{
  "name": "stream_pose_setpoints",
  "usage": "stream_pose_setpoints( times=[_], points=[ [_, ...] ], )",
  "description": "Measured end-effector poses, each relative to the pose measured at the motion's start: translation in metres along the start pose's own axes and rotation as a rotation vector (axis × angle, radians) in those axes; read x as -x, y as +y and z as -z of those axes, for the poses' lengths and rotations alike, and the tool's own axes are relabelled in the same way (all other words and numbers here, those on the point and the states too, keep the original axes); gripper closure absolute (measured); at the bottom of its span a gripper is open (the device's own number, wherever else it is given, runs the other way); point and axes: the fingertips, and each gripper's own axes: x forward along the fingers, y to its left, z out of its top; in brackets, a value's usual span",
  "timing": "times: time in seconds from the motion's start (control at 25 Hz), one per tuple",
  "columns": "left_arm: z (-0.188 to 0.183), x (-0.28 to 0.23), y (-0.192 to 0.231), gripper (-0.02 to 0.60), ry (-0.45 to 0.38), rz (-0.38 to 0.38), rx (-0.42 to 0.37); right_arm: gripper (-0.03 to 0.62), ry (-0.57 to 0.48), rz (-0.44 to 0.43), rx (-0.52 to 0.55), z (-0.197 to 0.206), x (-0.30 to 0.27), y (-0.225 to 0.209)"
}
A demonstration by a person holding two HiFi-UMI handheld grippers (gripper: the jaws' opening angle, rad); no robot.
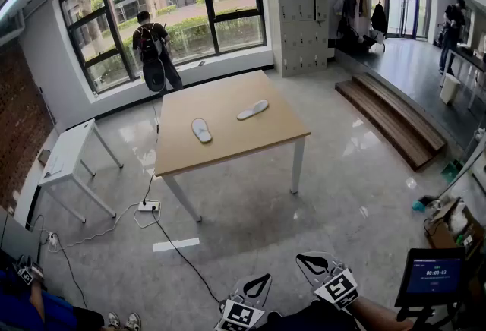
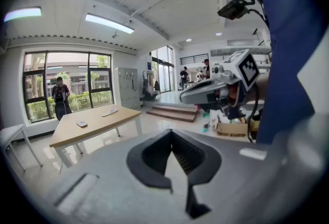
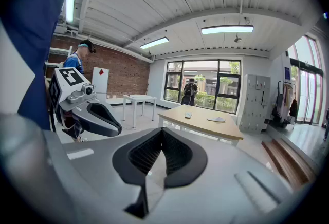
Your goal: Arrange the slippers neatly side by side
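Okay so the near slipper point(image 1: 201, 130) lies toward the left-middle of the wooden table point(image 1: 235, 141), roughly lengthwise. The far slipper point(image 1: 253, 110) is off to its right and a bit further back, turned at a clear angle. They're well apart, not touching, and pointing different ways. Both are pale and lying flat.

The table stands out in the middle of a shiny floor, far from both tongs. The left gripper point(image 1: 263, 278) and right gripper point(image 1: 307, 258) sit at the bottom edge of the head view, next to each other and tilted slightly down. Both are clenched tight with nothing between the jaws, and each gripper's own view shows the tips meeting.

Further out there's a small white table point(image 1: 68, 151) to the left, a power strip point(image 1: 149, 206) on the floor, grey lockers point(image 1: 301, 18), wooden steps point(image 1: 395, 117), and a person with a backpack point(image 1: 154, 48) at the window.
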Motion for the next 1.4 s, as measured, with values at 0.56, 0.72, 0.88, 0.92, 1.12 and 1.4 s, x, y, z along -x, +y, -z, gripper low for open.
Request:
stream_pose_setpoints(
  times=[0.56,0.72,0.88,0.92,1.12,1.4],
  points=[
    [0.020,0.006,0.056,0.532,0.004,-0.012,0.162,0.553,0.022,0.013,-0.038,-0.004,-0.050,0.000],
    [0.020,-0.003,0.081,0.523,0.012,-0.053,0.174,0.474,0.009,-0.037,-0.046,-0.004,-0.081,-0.008],
    [0.026,-0.019,0.113,0.474,0.045,-0.101,0.237,0.427,-0.021,-0.073,-0.005,-0.018,-0.108,-0.023],
    [0.028,-0.025,0.121,0.461,0.060,-0.113,0.247,0.420,-0.023,-0.082,-0.002,-0.021,-0.113,-0.028],
    [0.019,-0.050,0.148,0.548,0.086,-0.155,0.249,0.528,-0.054,-0.094,-0.004,-0.029,-0.134,-0.058],
    [0.003,-0.113,0.185,0.577,0.087,-0.175,0.266,0.584,-0.047,-0.141,-0.023,-0.033,-0.169,-0.121]
  ],
)
